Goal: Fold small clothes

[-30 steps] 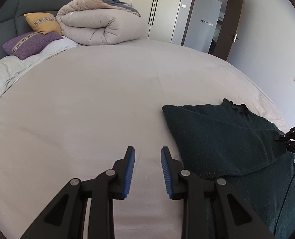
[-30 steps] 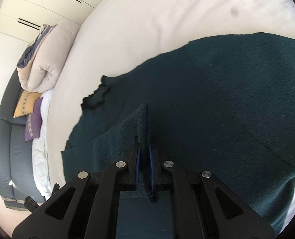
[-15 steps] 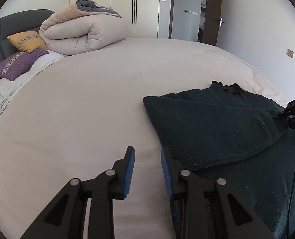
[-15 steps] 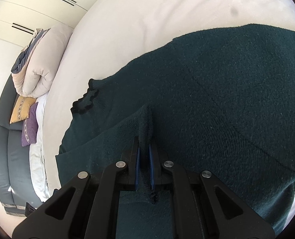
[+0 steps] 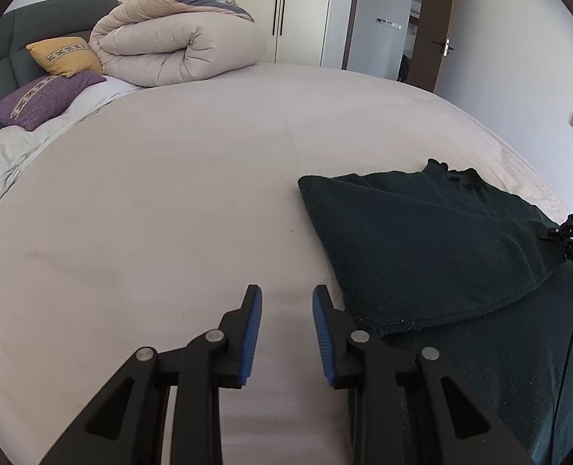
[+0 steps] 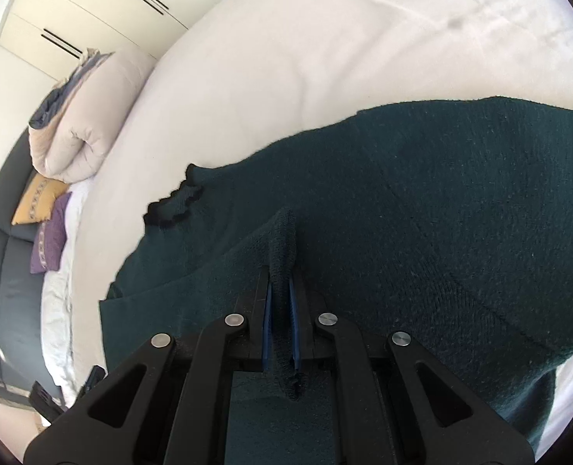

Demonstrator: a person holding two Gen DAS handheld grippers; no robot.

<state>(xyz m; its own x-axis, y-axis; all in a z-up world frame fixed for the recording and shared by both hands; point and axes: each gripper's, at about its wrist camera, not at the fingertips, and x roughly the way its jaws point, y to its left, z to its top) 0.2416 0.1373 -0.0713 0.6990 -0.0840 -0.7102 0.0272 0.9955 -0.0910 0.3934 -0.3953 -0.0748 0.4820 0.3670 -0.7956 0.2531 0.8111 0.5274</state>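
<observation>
A dark green knitted sweater (image 5: 441, 248) lies on the pale bed, one part folded over its body; its frilled collar (image 6: 176, 203) points toward the headboard. My right gripper (image 6: 282, 283) is shut on a pinched ridge of the sweater (image 6: 441, 213) and holds that fold above the body; it also shows at the right edge of the left wrist view (image 5: 553, 232). My left gripper (image 5: 286, 310) is open and empty, hovering over bare sheet just left of the sweater's folded edge.
A rolled beige duvet (image 5: 178, 50) and yellow (image 5: 63, 56) and purple (image 5: 46, 97) pillows lie at the grey headboard. Wardrobe doors (image 5: 298, 7) and an open door (image 5: 437, 27) stand beyond the bed. The bed sheet (image 5: 150, 193) spreads left of the sweater.
The left wrist view has shifted a little, with the sweater sitting slightly further right in it. The right gripper keeps its grip on the fold, moved slightly over the sweater.
</observation>
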